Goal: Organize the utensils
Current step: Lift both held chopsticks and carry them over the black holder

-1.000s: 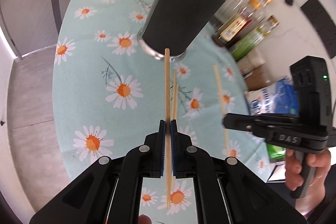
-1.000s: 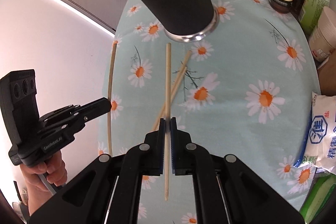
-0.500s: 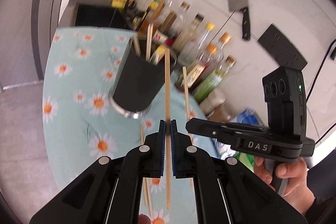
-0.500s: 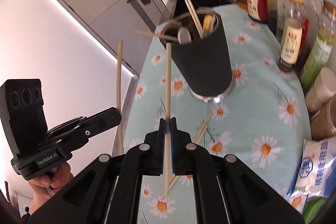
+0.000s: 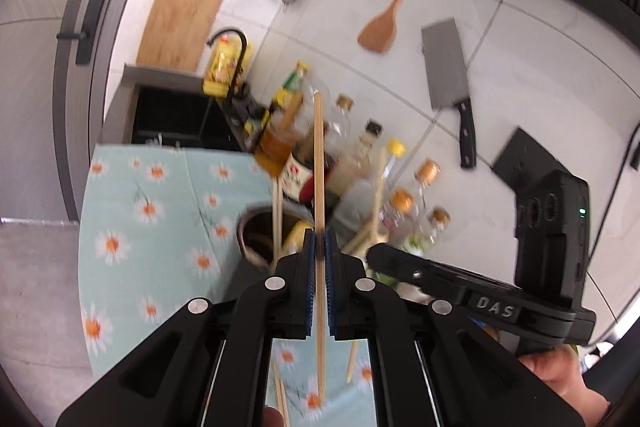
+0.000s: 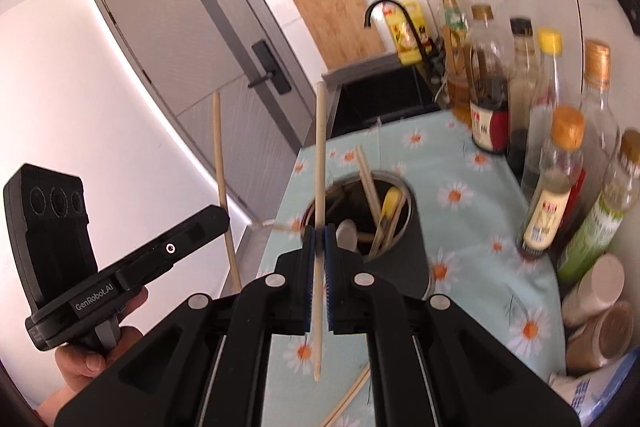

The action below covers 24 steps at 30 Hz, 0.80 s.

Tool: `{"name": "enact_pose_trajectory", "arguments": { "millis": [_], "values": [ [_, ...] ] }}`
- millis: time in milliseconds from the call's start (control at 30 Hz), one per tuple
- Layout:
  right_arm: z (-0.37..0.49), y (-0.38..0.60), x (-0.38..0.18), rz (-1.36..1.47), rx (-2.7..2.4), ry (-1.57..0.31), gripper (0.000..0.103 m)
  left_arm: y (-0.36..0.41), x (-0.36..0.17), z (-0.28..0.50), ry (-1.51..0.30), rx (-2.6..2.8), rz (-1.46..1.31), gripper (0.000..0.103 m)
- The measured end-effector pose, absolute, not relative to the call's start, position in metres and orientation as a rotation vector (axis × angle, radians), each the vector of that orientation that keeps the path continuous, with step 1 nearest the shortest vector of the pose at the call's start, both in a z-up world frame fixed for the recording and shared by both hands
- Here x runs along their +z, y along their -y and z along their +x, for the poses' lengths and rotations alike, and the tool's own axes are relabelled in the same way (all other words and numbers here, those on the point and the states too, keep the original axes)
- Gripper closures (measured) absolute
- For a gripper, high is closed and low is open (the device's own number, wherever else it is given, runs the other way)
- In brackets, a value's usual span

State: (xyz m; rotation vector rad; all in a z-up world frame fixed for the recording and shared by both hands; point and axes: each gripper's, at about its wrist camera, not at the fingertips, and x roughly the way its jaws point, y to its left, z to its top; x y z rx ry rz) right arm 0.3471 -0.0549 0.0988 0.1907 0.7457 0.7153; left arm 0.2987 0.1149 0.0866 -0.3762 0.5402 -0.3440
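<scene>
My left gripper (image 5: 319, 239) is shut on a wooden chopstick (image 5: 318, 163) held upright above the table. My right gripper (image 6: 319, 237) is shut on another wooden chopstick (image 6: 319, 147), also upright. A black utensil holder (image 6: 404, 251) with a steel rim stands on the daisy tablecloth (image 6: 472, 227) just ahead of both grippers; it holds chopsticks (image 6: 370, 183), a spoon and a yellow utensil. It also shows in the left wrist view (image 5: 256, 235). Loose chopsticks (image 6: 346, 399) lie on the cloth below. Each gripper appears in the other's view, the right one (image 5: 384, 255) and the left one (image 6: 216, 223).
Sauce and oil bottles (image 6: 556, 183) line the wall to the right of the holder. Jars and a salt bag (image 6: 600, 311) sit near the right front. A sink with a black faucet (image 6: 384, 15) is behind the table. A cleaver (image 5: 448, 67) and wooden spatula (image 5: 380, 27) hang on the wall.
Both grippers have risen and tilted up with their chopsticks, from low over the cloth to about the level of the holder's rim, so the holder's open top now shows.
</scene>
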Motion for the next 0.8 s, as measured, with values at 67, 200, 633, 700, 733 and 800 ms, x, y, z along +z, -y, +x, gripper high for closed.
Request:
{"name": "enact_pose_trajectory", "arguments": {
  "millis": [67, 200, 633, 700, 733, 800],
  "values": [
    [0.354, 0.057, 0.107, 0.205, 0.7, -0.701, 0.097, -0.118, 0.09, 0.307, -0.514, -0.331, -0.363, 0.099],
    [0.373, 0.06, 0.118, 0.247, 0.675, -0.667, 0.097, -0.127, 0.1, 0.321, -0.451, -0.334, -0.389, 0.099],
    [0.405, 0.058, 0.143, 0.292, 0.635, -0.577, 0.097, -0.138, 0.128, 0.34, -0.268, -0.32, -0.403, 0.099],
    [0.407, 0.057, 0.146, 0.292, 0.639, -0.568, 0.097, -0.136, 0.128, 0.342, -0.258, -0.318, -0.398, 0.099],
    [0.407, 0.056, 0.145, 0.288, 0.637, -0.562, 0.097, -0.135, 0.128, 0.343, -0.255, -0.32, -0.397, 0.099],
    [0.408, 0.054, 0.145, 0.276, 0.631, -0.555, 0.097, -0.133, 0.126, 0.347, -0.259, -0.319, -0.391, 0.099]
  ]
}}
